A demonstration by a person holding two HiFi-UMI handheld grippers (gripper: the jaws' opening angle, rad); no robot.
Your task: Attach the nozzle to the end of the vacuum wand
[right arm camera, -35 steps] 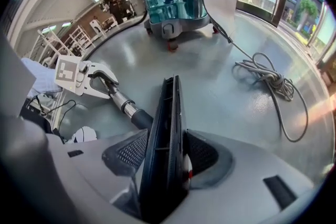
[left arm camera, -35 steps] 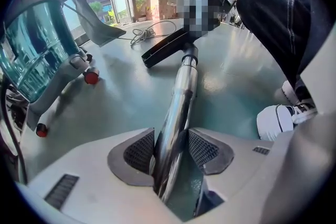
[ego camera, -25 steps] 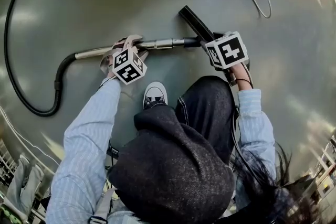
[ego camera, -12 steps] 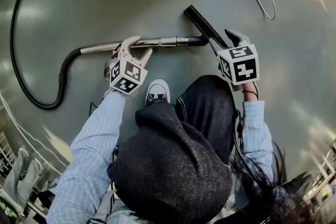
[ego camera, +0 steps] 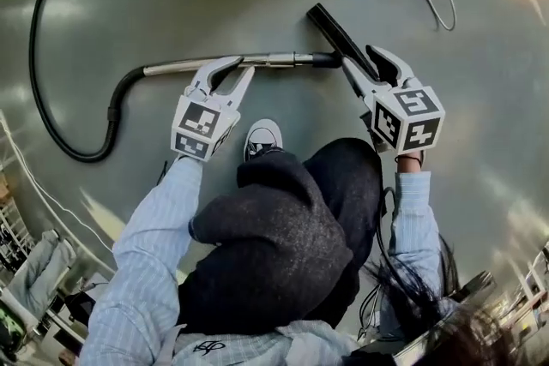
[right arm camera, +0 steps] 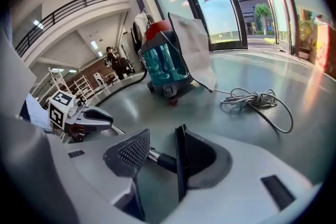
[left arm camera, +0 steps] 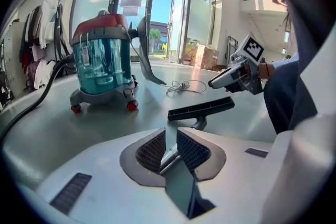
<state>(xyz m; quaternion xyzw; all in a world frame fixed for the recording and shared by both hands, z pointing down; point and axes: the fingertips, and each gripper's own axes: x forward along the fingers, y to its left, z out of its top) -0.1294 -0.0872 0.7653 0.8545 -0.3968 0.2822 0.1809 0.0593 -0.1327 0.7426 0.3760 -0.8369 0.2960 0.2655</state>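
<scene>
Closing empty, left tool (ego camera: 244, 65) and right tool (ego camera: 358, 56) over wand (ego camera: 171, 65); canister (left arm camera: 102, 63) whole only in gripper views.

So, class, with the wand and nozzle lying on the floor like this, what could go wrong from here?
1. The nozzle meets the wand at an angle. Whether the joint is fully seated cannot be seen, so it might drop off when the wand is lifted.
2. The hose loops across the floor near the person's shoe, which is a likely trip hazard when they step away.
</scene>
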